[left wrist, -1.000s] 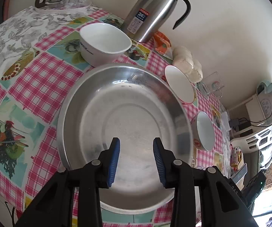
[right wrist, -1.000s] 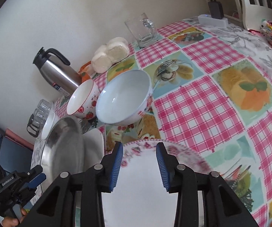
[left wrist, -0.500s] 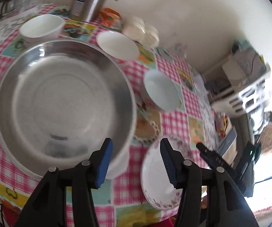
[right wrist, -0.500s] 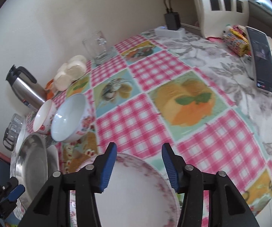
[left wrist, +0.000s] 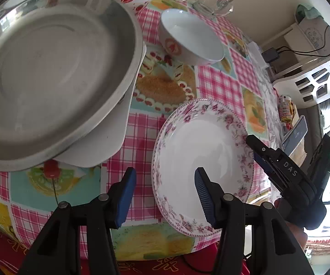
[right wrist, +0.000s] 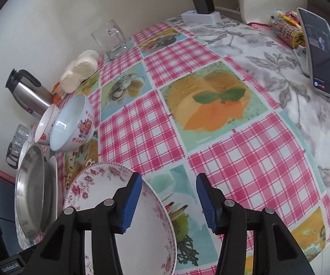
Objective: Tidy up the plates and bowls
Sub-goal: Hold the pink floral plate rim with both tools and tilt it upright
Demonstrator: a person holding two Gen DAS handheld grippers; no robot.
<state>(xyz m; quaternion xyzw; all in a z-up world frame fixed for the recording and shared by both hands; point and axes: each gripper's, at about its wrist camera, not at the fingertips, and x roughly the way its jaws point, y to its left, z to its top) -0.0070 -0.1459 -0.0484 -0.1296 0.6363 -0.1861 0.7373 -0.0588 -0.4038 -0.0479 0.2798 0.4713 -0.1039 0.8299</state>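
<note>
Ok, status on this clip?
Left gripper and right gripper open, empty. Floral plate flat on table, rim between both grippers. Steel basin close beside.

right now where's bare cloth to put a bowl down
Open cloth lies between the floral plate, the glass mug and the phone. It is crowded by the wall: steel pan, two bowls, flask.

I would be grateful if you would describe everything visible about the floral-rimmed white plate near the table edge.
The floral-rimmed white plate is round and shallow, seemingly glazed ceramic, with a glossy plain white centre and a band of pink flowers around its rim. It is empty and lies flat on the pink checked tablecloth near the table's front edge, apart from the large steel basin. The left gripper and right gripper hover open at opposite rims; contact is unclear.
</note>
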